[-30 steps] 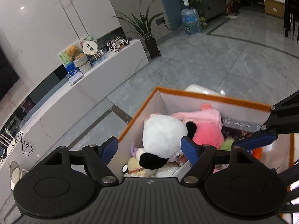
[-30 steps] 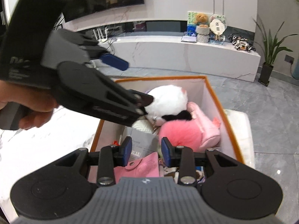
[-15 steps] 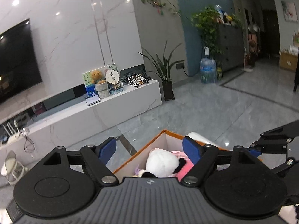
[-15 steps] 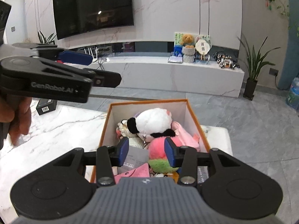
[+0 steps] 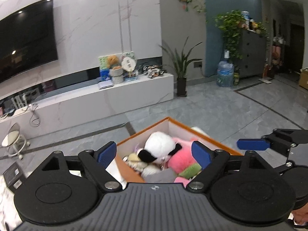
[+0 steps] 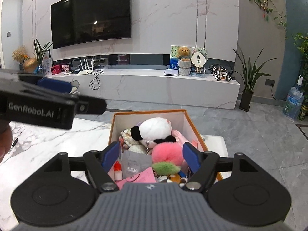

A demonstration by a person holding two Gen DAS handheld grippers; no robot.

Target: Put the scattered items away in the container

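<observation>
Left wrist view: left hand-held gripper [image 5: 154, 154] spread wide, empty, above the box [image 5: 202, 132] of plush toys [image 5: 159, 146].
Right wrist view: right hand-held gripper [image 6: 151, 155] parted, empty, over the box [image 6: 150, 113] on the tabletop [image 6: 57, 144].

Home living room (wall television [image 6: 90, 15], houseplant [image 5: 182, 65]).
</observation>
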